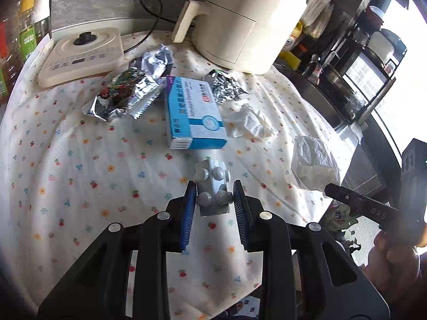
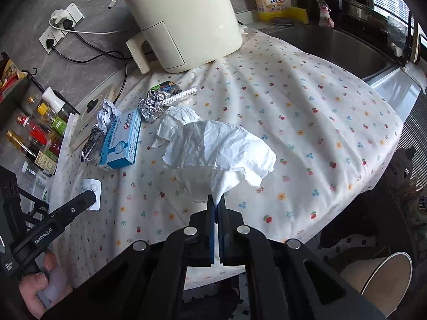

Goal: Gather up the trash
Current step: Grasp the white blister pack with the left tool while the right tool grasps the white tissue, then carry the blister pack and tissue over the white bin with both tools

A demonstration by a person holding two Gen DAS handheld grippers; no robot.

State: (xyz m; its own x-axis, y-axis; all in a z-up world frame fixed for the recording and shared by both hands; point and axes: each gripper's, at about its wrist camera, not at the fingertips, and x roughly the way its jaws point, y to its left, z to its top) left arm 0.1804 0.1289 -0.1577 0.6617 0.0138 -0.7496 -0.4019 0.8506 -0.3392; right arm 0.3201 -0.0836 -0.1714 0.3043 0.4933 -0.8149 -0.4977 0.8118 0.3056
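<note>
Just in front of the blue-and-white cardboard medicine box: silvery crumpled pill blister strip, flat on the flowered white tablecloth, framed by the left gripper, fingers parted, pads either side, not yet pinching. Right of the box, nearer the table edge: right gripper clamped tight on a crumpled white paper tissue, lifted clear of the cloth.

Likely trouble: thin strip sliding or tilting out as the pads close; loose cloth caught in the pinch; tissue tearing free on the way to the brown paper cup below the table edge.

Behind the box: foil wrappers, cream air fryer. Kitchen sink further right.
</note>
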